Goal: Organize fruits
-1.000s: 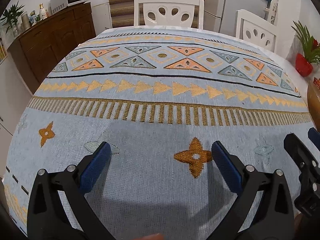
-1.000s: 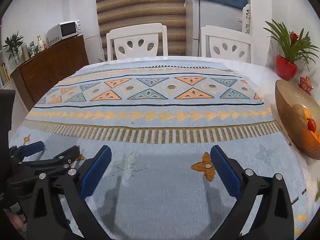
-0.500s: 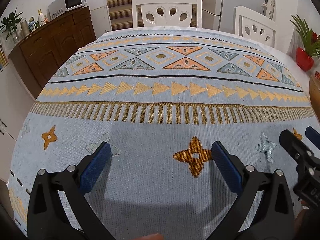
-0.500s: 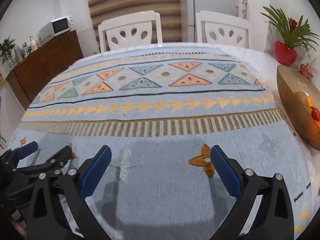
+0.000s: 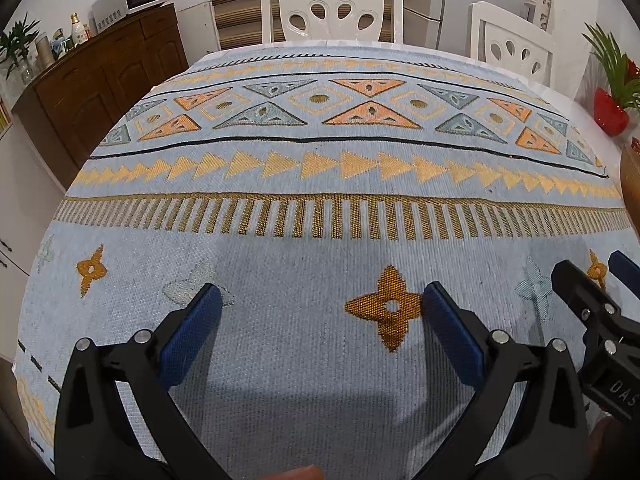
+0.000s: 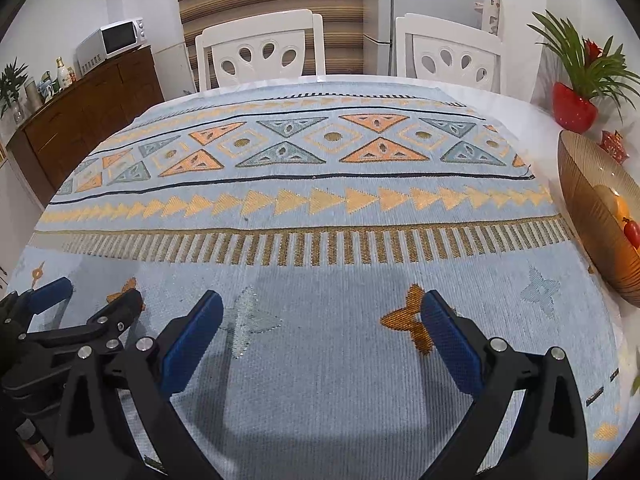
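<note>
A brown ribbed bowl point(image 6: 582, 188) stands at the table's right edge and holds fruit: an orange one point(image 6: 622, 206) and a small red one point(image 6: 633, 231). Only a sliver of the bowl point(image 5: 630, 176) shows in the left wrist view. My left gripper point(image 5: 320, 304) hovers open over the patterned tablecloth point(image 5: 320, 184), nothing between its blue pads. My right gripper point(image 6: 320, 312) is open too, low over the cloth, with the bowl off to its right. Each gripper shows at the edge of the other's view: the right one point(image 5: 600, 280), the left one point(image 6: 92, 300).
Two white chairs point(image 6: 260, 52) point(image 6: 448, 52) stand at the table's far side. A red pot with a green plant point(image 6: 574, 106) sits behind the bowl. A wooden sideboard point(image 5: 100, 88) with a microwave point(image 5: 132, 0) lines the left wall.
Both grippers have drifted slightly, shifting the views; the right gripper's camera has tilted a bit downward. Both stay open and hold nothing.
</note>
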Demonstrator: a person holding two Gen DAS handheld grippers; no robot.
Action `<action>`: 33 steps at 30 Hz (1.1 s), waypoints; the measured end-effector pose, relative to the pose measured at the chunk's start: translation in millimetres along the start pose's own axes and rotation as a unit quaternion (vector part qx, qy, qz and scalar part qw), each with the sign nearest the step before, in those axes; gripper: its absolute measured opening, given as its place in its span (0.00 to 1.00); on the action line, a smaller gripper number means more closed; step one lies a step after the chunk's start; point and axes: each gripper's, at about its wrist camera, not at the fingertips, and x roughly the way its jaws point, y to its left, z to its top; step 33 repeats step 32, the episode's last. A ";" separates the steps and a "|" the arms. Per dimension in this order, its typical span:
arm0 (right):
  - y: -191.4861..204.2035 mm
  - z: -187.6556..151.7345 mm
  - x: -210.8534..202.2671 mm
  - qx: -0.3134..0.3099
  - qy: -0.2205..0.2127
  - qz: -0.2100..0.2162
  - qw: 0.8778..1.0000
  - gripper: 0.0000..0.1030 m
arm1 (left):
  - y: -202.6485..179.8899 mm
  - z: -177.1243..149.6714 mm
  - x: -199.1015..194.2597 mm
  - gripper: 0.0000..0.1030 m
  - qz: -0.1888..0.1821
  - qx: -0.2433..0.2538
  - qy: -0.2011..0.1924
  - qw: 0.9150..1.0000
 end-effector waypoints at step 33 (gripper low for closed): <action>0.8 1.3 23.1 -0.003 0.064 -0.014 0.998 0.95 | 2.4 5.3 8.0 0.97 -0.009 0.005 0.010 1.000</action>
